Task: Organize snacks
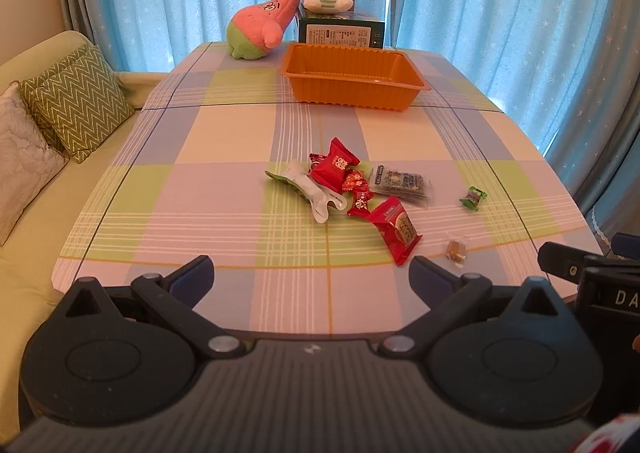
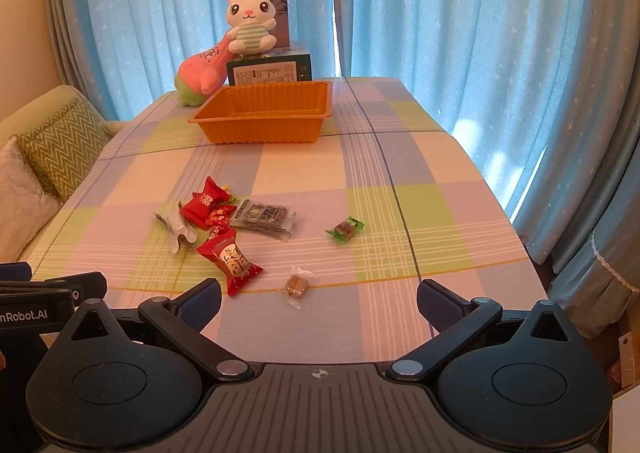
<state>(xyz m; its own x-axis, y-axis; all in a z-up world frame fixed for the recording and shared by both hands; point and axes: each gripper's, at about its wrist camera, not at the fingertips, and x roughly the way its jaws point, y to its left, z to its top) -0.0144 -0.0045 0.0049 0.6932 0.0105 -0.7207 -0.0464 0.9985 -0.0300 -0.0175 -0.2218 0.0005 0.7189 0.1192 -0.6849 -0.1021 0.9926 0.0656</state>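
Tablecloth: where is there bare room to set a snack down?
Free: the band between the orange tray and the snack pile, plus the right side beyond the green candy. Crowded: around the pile, down to the brown candy.

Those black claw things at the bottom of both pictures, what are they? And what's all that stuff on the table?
Each is a grabbing tool that a person holds, one per hand, with a camera looking forward along its two fingers. One picture is from the left tool, the other from the right tool. Both are open and hold nothing. On the checked table lie scattered snacks: red candy packets, a green-wrapped candy and a small brown candy. Farther back sits an orange tray, with no snacks visible in it. Behind it are a bunny toy and a pink plush.
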